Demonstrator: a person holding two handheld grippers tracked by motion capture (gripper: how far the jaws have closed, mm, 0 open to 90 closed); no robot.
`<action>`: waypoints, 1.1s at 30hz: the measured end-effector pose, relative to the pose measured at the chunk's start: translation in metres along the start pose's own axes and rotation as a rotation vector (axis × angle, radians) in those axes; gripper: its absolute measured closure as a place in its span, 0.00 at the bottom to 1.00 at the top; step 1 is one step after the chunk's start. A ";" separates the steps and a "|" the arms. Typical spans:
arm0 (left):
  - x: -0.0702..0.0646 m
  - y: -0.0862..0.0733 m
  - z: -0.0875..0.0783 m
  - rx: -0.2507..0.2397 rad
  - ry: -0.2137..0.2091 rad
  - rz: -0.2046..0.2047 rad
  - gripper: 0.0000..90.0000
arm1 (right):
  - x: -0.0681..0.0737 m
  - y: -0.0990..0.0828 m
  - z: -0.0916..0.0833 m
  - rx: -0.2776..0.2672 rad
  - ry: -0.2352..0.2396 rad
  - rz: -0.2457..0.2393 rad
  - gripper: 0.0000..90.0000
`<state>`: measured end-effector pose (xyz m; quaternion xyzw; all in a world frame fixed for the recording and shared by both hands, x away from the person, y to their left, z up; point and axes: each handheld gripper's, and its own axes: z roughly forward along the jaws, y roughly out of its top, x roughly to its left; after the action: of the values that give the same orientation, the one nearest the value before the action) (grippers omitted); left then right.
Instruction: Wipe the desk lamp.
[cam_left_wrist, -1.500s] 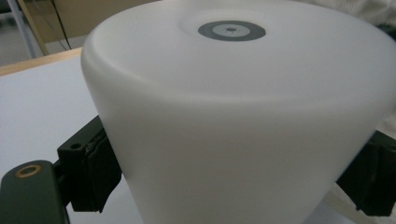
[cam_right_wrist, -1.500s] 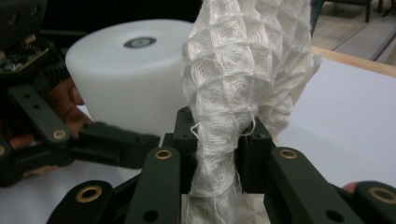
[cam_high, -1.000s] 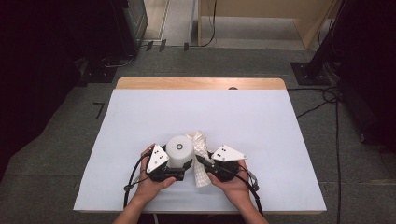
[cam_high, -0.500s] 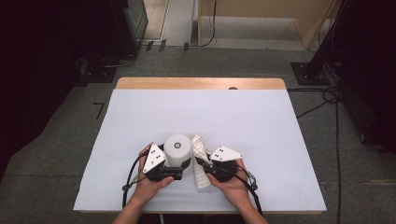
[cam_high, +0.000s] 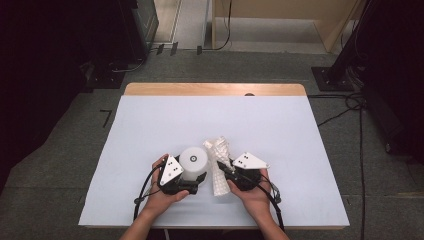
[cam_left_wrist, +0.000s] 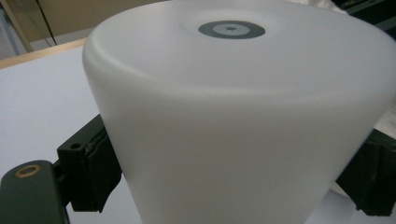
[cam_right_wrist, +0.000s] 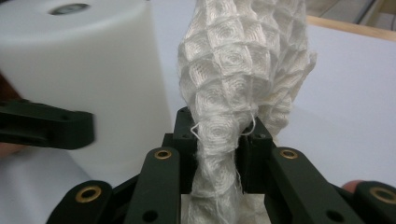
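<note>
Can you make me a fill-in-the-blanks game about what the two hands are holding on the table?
1. The left gripper has its jaws shut on a white ____ with a flat round top.
2. The right gripper pinches a white, waffle-patterned ____.
3. In the high view, the cloth lies to the ____ of the cylinder.
4. The table is covered with a sheet that is pale ____.

Missing words: cylinder; cloth; right; blue

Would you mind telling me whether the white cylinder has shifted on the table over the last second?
No. The white cylinder sits at the same spot relative to the table's near edge, between the left gripper's jaws.
</note>
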<state>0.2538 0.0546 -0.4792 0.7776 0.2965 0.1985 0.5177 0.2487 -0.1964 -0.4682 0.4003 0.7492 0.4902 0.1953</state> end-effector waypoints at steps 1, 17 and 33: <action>0.000 -0.001 0.000 -0.005 0.000 -0.006 0.09 | -0.002 -0.001 0.000 0.002 -0.007 0.004 0.81; -0.025 0.003 0.003 0.027 0.210 -0.015 0.02 | -0.020 0.002 -0.018 -0.022 -0.270 -0.025 0.80; 0.000 0.014 -0.017 -0.056 0.134 -0.039 0.09 | -0.037 0.019 -0.059 -0.137 -0.690 -0.077 0.81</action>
<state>0.2473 0.0622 -0.4602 0.7419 0.3399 0.2481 0.5220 0.2384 -0.2558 -0.4289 0.4998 0.6190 0.3676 0.4816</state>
